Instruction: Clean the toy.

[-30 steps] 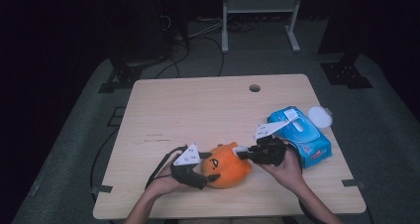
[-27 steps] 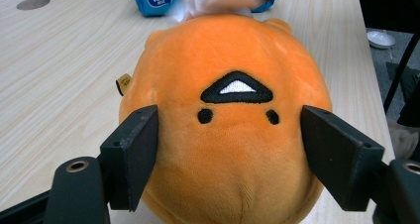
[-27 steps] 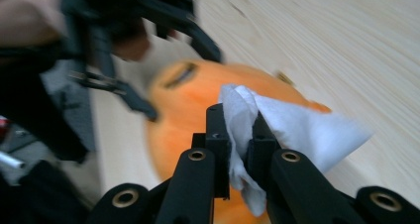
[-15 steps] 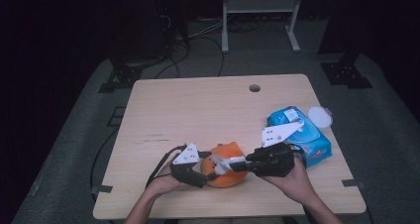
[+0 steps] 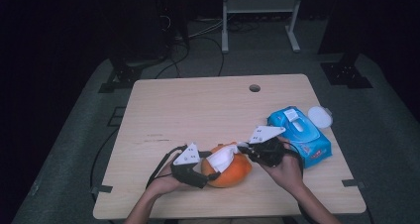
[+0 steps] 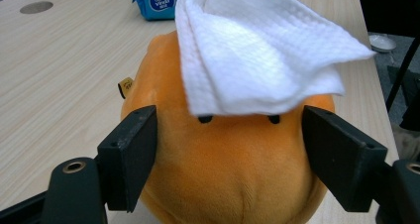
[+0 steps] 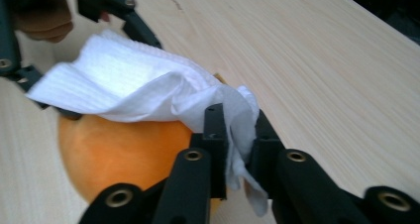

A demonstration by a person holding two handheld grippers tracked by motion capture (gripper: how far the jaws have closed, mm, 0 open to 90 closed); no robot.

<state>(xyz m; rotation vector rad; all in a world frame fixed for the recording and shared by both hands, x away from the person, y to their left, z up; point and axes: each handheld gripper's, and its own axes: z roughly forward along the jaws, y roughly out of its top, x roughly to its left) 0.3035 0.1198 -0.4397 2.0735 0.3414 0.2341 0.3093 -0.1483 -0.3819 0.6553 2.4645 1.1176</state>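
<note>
White textured wipe [image 7: 148, 92] drapes over the round orange plush toy [image 6: 233, 174] on my wooden counter [image 5: 198, 110], near edge; my right tool [image 7: 236, 135], jaws just easing, pinches its corner, my left tool [image 6: 230, 154] clamps the toy's sides

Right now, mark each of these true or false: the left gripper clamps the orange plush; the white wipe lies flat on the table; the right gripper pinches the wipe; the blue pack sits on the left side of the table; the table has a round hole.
1. The left gripper clamps the orange plush: true.
2. The white wipe lies flat on the table: false, it is draped over the plush.
3. The right gripper pinches the wipe: true.
4. The blue pack sits on the left side: false, it lies on the right.
5. The table has a round hole: true.
</note>
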